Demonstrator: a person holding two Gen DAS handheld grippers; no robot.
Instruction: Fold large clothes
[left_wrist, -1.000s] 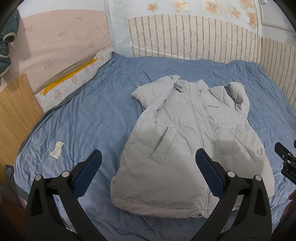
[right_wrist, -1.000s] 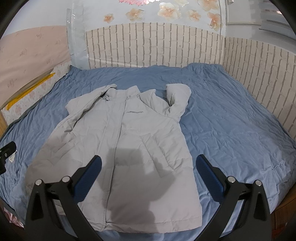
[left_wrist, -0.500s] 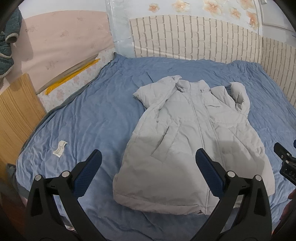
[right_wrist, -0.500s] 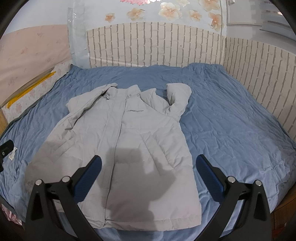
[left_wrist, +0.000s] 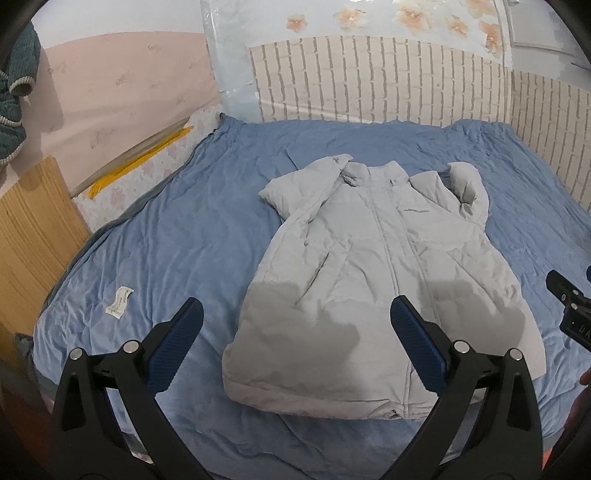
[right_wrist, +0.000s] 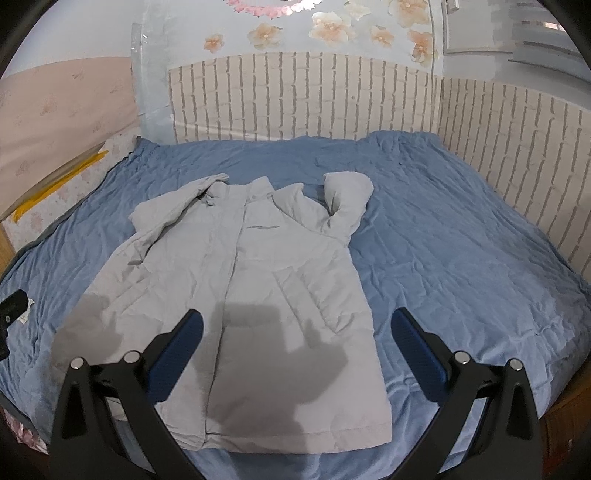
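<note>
**Both tools wide open above a flat grey jacket**

While neither tool has hold of anything, both hang over the near end of the bed with fingers spread wide. Left tool (left_wrist: 295, 332): blue-padded fingers (left_wrist: 173, 343) far apart, nothing between them; hovering above the jacket's near-left hem corner and the bare sheet beside it. Right tool (right_wrist: 295, 336): same wide spread, blue pads (right_wrist: 415, 350) clear of the cloth, hovering above the near-right part of the jacket.

Jacket (left_wrist: 373, 277): pale grey, padded, lying front up on the bed, collar toward the far wall, hem toward the near edge. Front closure runs down the middle; small dark logo on the chest (right_wrist: 263, 226). Left sleeve (left_wrist: 295, 192) folded in across the body. Right sleeve (right_wrist: 349, 201) bent upward beside the collar, partly on the sheet. Shadows of the tools fall across the lower half.

Blue sheet (right_wrist: 461, 240): wrinkled, covers the bed. Small white label (left_wrist: 119, 301) lies on it, left of the jacket, well apart from it.

Far side: brick-pattern wall panel (right_wrist: 314, 96) behind the bed. Left: wooden board (left_wrist: 33, 236) and a dark green garment (left_wrist: 14, 99) hanging at the frame's edge.
</note>
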